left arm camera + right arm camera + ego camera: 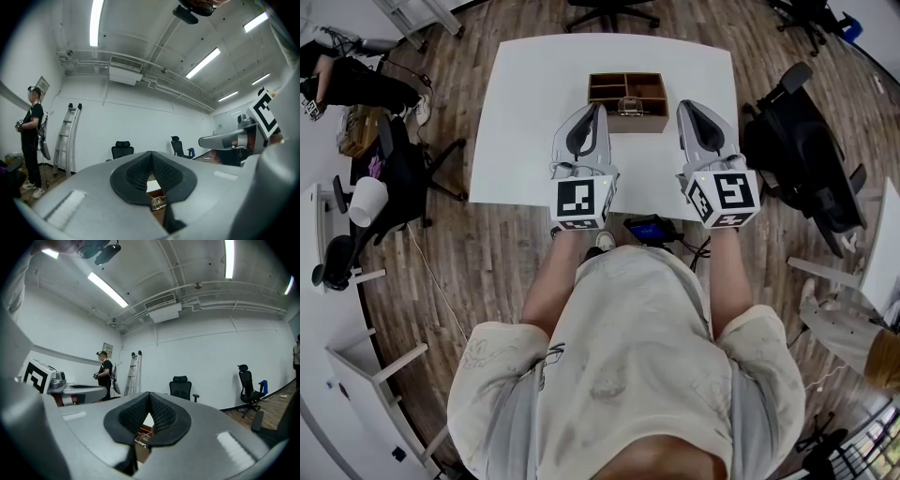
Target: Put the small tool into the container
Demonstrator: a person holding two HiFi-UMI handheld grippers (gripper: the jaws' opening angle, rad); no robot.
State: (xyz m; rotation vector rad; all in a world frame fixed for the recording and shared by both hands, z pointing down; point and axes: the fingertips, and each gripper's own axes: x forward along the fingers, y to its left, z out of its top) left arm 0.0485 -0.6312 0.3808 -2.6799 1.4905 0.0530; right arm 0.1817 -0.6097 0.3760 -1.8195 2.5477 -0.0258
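While the jaws of the left gripper [597, 109] and the right gripper [687, 106] are each pressed together at the tips on nothing, the small tool [629, 106] sits at the container [654, 122].

Both forearms reach straight forward, and the grippers run side by side, apart and parallel, with their marker cubes over the near edge of the table [530, 112]. The left tip lies just before the container's near left corner, and the right tip lies just off its near right corner. Through the slit under each pair of pads only a sliver of the wooden box and the shiny tool shows. Which compartment holds the tool cannot be told. Bare tabletop lies on either side of the box, and an office chair [797, 141] stands close to the table's right edge.
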